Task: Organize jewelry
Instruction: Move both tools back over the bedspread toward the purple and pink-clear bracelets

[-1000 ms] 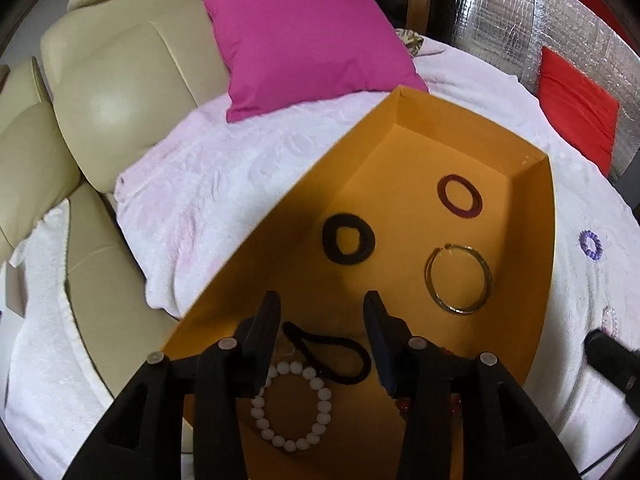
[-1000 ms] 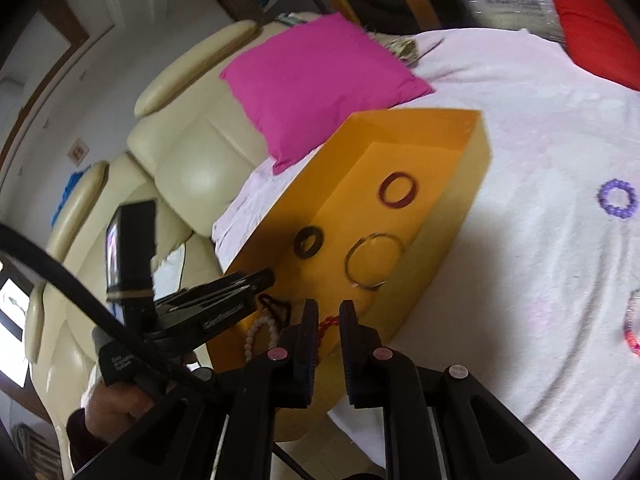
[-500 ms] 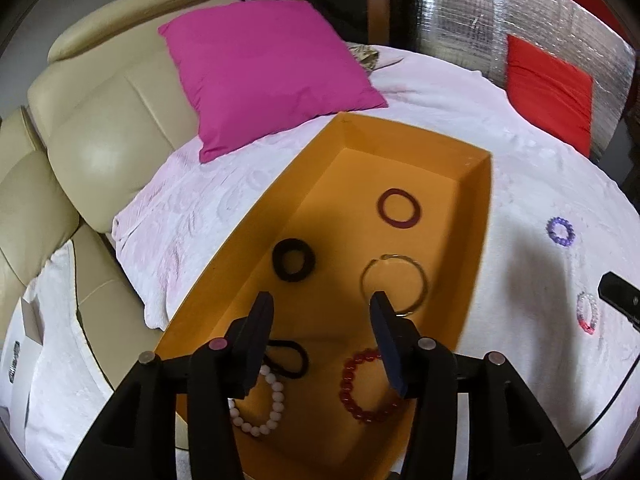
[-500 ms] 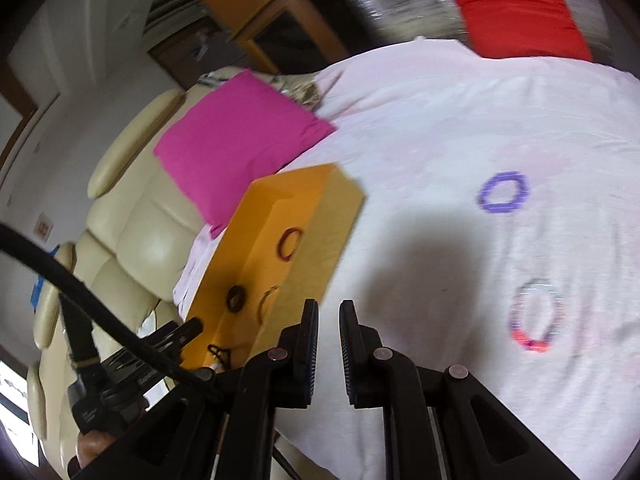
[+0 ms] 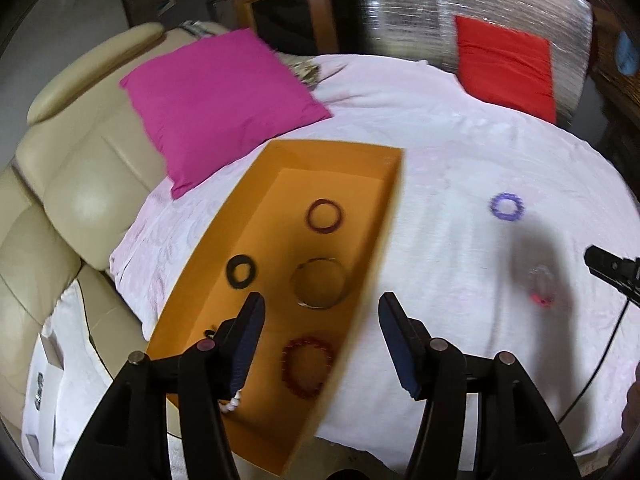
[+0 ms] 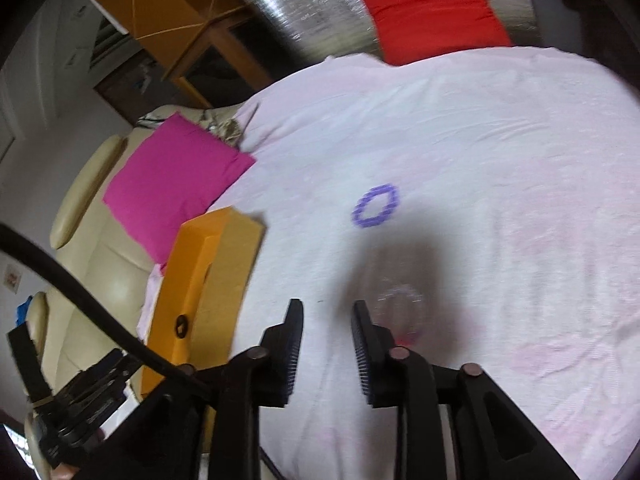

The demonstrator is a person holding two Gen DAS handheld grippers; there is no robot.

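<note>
An orange box (image 5: 384, 216) lies on the pale pink bed cover. It holds a dark red ring (image 5: 325, 216), a black scrunchie (image 5: 241, 271), a metal bangle (image 5: 319, 288), a red bead bracelet (image 5: 307, 366) and part of a white bead bracelet (image 5: 234, 404). My left gripper (image 5: 320, 340) is open and empty above the box's near end. A purple bracelet (image 6: 376, 205) and a blurred clear-and-red bracelet (image 6: 400, 312) lie on the cover. My right gripper (image 6: 326, 354) is open and empty, just left of the clear bracelet.
A magenta pillow (image 5: 216, 100) leans on the cream sofa (image 5: 72, 184) at the left. A red pillow (image 5: 506, 66) lies at the far bed edge. The box also shows in the right wrist view (image 6: 224, 264). A black cable (image 6: 80, 300) crosses the lower left.
Both cameras swung right, away from the box and toward the bracelets on the cover. My right gripper opened from shut. My left gripper opened wider.
</note>
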